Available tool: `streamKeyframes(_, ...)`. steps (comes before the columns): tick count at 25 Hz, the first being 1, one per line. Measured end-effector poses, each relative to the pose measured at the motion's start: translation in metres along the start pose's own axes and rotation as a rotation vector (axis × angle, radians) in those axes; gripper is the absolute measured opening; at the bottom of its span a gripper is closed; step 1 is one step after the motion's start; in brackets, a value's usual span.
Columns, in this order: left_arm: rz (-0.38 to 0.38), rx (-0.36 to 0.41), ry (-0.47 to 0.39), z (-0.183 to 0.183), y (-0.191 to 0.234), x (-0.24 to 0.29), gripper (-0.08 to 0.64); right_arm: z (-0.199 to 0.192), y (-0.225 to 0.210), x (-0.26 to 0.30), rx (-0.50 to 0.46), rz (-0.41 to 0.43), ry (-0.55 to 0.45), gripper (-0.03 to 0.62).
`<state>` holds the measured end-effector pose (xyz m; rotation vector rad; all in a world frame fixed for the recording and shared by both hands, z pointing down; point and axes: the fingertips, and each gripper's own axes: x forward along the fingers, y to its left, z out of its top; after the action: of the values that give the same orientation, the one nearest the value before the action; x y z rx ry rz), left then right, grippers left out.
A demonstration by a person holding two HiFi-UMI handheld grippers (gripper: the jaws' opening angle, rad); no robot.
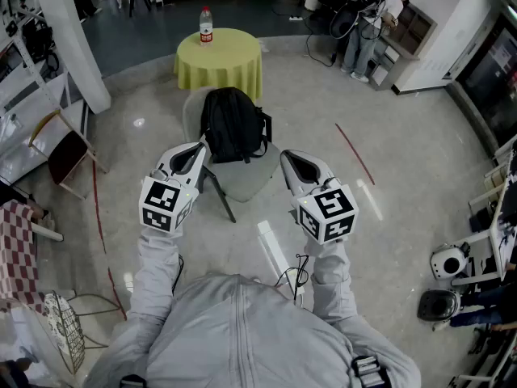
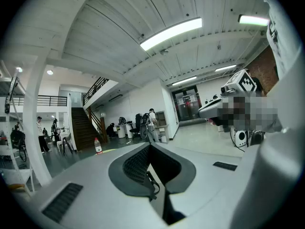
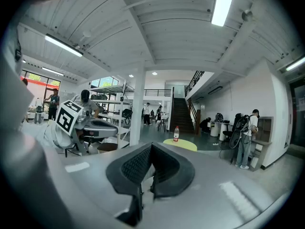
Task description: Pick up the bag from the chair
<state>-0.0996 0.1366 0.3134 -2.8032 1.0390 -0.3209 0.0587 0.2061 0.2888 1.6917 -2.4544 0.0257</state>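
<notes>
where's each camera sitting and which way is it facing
Head view: on the person's head, steeply down at the bag on the chair; sleeves, left gripper, right gripper show.
Left gripper view: on that gripper, near level across the hall; its shut jaws show.
Right gripper view: same, on the right gripper; shut jaws show.
Shared: all three see the bottle.

Bright, even light from ceiling strip lamps (image 2: 170,32); pale glare patches on the glossy floor (image 1: 388,136). Gripper views bulge fisheye-fashion with black corners; shadows soft.
</notes>
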Motion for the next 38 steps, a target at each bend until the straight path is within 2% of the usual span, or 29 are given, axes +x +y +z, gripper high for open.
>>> streamKeyframes(10, 0.004, -0.007, 0.009, 0.001, -0.015, 0.009, 0.005, -0.010, -0.017, -0.009, -0.020, 0.008, 0.001, 0.011)
streamKeyframes(13, 0.014, -0.009, 0.019, -0.001, -0.023, 0.012, 0.005, -0.016, -0.022, -0.015, -0.022, 0.038, 0.002, 0.011)
streamKeyframes(18, 0.053, -0.025, 0.057, -0.017, -0.037, 0.011, 0.005, -0.032, -0.031, -0.027, 0.037, 0.103, -0.010, 0.009)
streamKeyframes(25, 0.087, -0.086, 0.116, -0.052, -0.044, 0.017, 0.005, -0.050, -0.041, -0.017, 0.062, 0.141, -0.007, 0.008)
streamKeyframes(31, 0.095, -0.077, 0.123, -0.060, -0.029, 0.035, 0.005, -0.057, -0.044, 0.014, 0.052, 0.156, 0.021, 0.008)
streamKeyframes(38, 0.097, -0.082, 0.106, -0.062, 0.014, 0.074, 0.005, -0.049, -0.063, 0.062, 0.056, 0.169, 0.016, 0.009)
